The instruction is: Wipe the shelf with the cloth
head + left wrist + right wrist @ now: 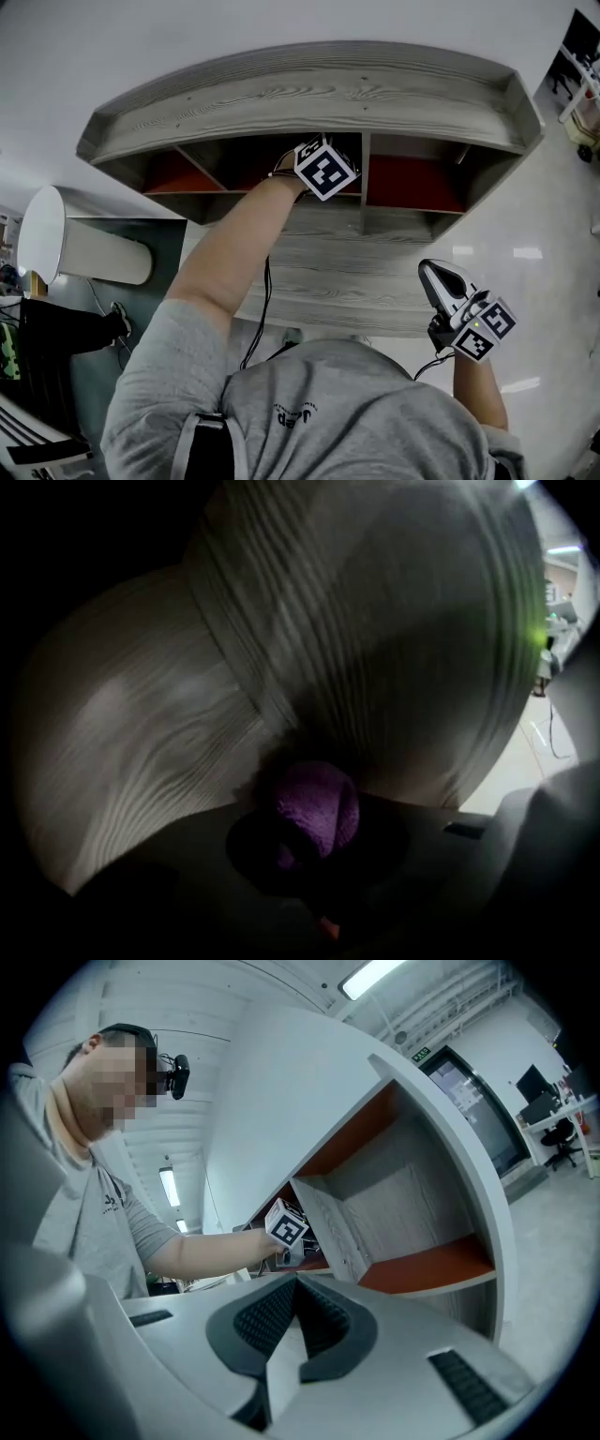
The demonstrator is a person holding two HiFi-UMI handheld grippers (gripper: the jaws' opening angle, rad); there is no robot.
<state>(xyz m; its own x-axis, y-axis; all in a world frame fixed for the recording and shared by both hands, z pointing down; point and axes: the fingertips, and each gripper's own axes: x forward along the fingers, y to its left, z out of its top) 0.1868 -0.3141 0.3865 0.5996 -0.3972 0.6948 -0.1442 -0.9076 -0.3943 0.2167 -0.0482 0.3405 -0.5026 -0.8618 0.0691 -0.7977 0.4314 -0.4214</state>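
The grey wood-grain shelf unit has three open compartments with orange-red floors. My left gripper reaches into the middle compartment, so only its marker cube shows in the head view. In the left gripper view it is shut on a bunched purple cloth, which is pressed against a grey wood-grain inner surface. My right gripper hangs in front of the shelf's lower right, apart from it. Its jaws are shut with nothing between them, and it looks toward the right compartment and the left gripper's cube.
A white cylinder lies on a dark surface left of the shelf. A black cable hangs from my left arm across the shelf's front. Glossy white floor lies to the right. A divider wall separates the middle and right compartments.
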